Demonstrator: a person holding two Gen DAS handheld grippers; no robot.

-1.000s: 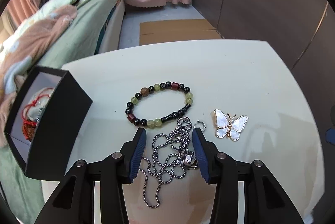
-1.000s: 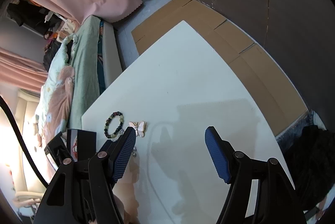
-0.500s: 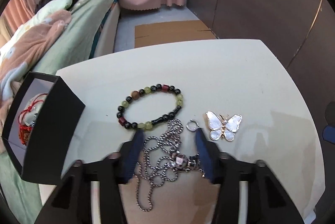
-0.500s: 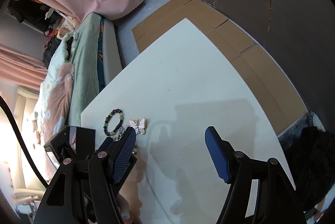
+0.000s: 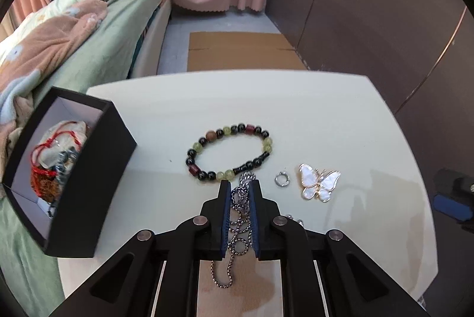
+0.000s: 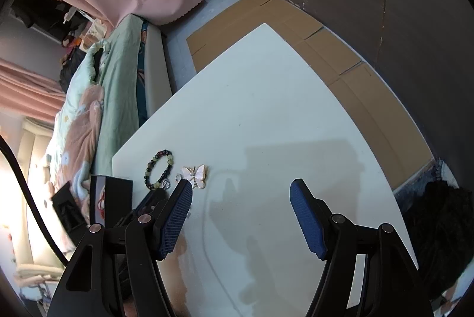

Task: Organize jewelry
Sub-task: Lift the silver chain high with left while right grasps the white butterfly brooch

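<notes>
Your left gripper (image 5: 239, 194), jaws closing on the chain necklace (image 5: 238, 216); black box (image 5: 89, 178) lies at frame left; right gripper (image 6: 240, 198) wide, empty.

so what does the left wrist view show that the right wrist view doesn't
Only the left wrist view: the left gripper closing on the chain, which runs between its pads and trails down toward the camera, plus the red cord jewelry deep inside the black box.

Only the right wrist view: the right gripper, open over bare table with nothing between its fingers.

Both: the bead bracelet, the butterfly brooch, the small ring, the box, the table and the bed.
</notes>
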